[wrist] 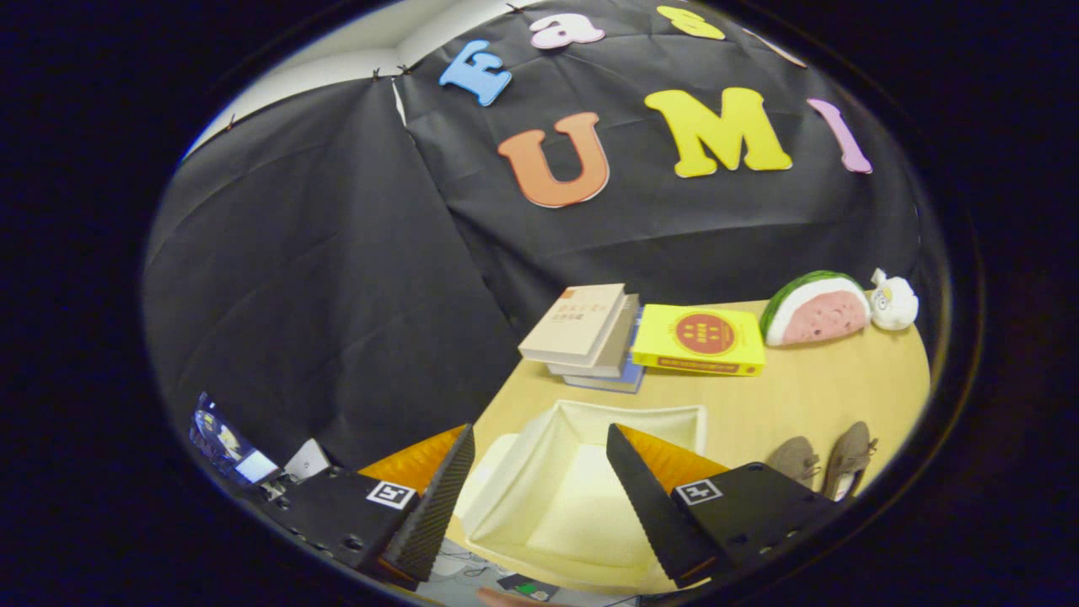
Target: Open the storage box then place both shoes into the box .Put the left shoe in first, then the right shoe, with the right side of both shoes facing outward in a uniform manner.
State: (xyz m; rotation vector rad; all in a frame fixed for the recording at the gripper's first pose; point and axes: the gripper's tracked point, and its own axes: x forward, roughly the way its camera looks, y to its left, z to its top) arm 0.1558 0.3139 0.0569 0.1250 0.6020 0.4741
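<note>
Surface (809,396) of pale wood carries everything, largest first: storage box (573,472), white and open on top, sits between and just beyond the spread fingers of the hand-held gripper (539,497), which pinches nothing. Beyond the box lies a stack of books (586,337), beside it a yellow book (700,340) with a red round emblem; their cover writing is too small to read. Watermelon plush (816,308) and small white plush (893,301) sit farther right. Two brown shoes (822,459) lie right of the box.
</note>
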